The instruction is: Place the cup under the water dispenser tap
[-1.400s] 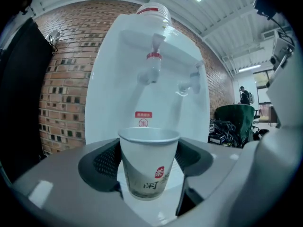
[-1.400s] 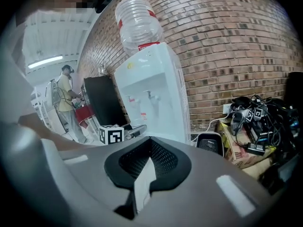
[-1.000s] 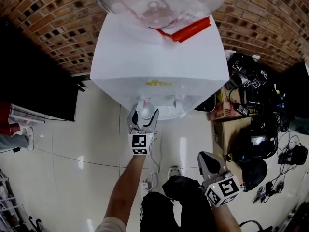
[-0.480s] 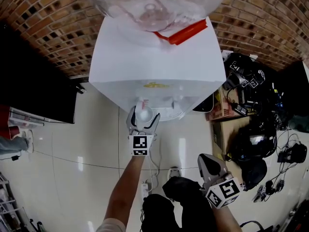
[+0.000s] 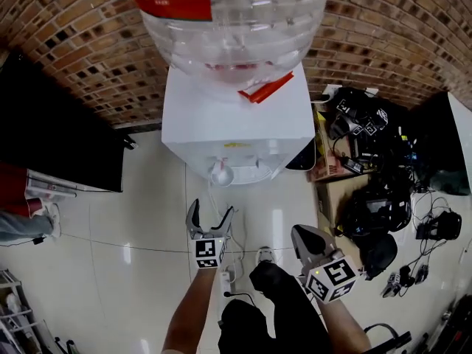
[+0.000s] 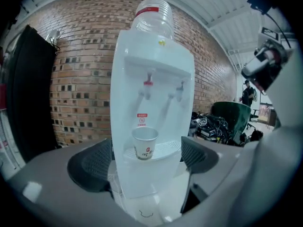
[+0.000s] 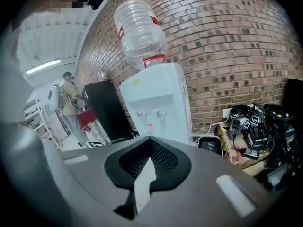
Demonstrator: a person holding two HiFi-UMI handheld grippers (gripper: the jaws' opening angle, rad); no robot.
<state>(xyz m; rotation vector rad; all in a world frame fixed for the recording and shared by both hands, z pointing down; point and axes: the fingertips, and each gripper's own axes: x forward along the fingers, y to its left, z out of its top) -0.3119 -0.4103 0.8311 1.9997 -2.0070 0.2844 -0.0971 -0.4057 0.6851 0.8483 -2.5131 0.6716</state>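
A red-brown brick wall spans twelve o'clock in the head view. A tall black cabinet stands at nine o'clock on the glossy white tiled floor. At three o'clock, a heap of black cables and electronic gear crowds a brown cardboard box.

The white paper cup stands upright on the dispenser's drip tray, beneath the red tap.

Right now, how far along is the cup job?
Looks done: the cup stands on the tray of the dispenser, below the red tap. Nothing is in hand: the left gripper, jaws opening, stands clear of the cup; the right gripper is shut and empty. Nothing seems left.
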